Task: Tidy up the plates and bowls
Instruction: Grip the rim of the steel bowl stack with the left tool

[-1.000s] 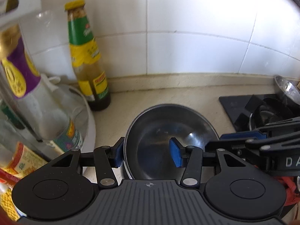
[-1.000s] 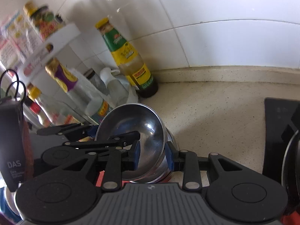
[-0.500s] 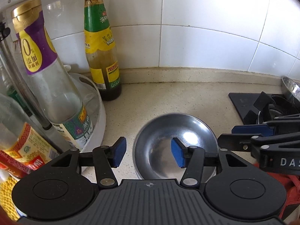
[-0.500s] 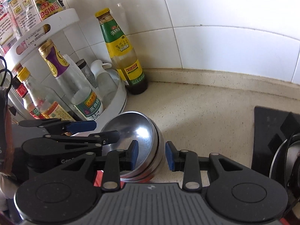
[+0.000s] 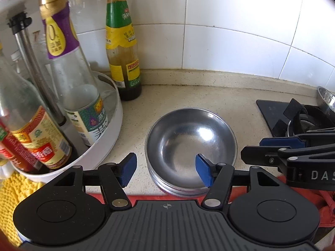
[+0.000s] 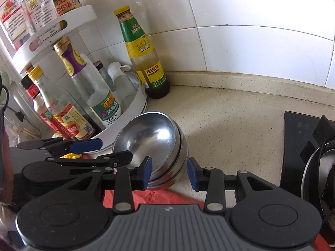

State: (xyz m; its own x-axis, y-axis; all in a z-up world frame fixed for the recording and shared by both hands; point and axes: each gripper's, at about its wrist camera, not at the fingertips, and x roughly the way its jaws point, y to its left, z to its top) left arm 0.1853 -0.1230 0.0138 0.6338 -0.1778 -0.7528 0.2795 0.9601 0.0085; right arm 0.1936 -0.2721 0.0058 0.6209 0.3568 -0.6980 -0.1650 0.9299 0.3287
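With both tongs, left (image 5: 166, 170) and right (image 6: 169, 172), just opened and gripping nothing, the nested steel bowls (image 5: 191, 144) near the counter's front edge look light, rigid and slippery, best pinched at the rim.

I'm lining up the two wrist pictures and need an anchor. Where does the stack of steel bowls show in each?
Left wrist: the stack of steel bowls sits low at centre, just past the left gripper.
Right wrist: the stack is left of centre, by the right gripper.
Shared landmark: the green-labelled sauce bottle against the tiled wall.
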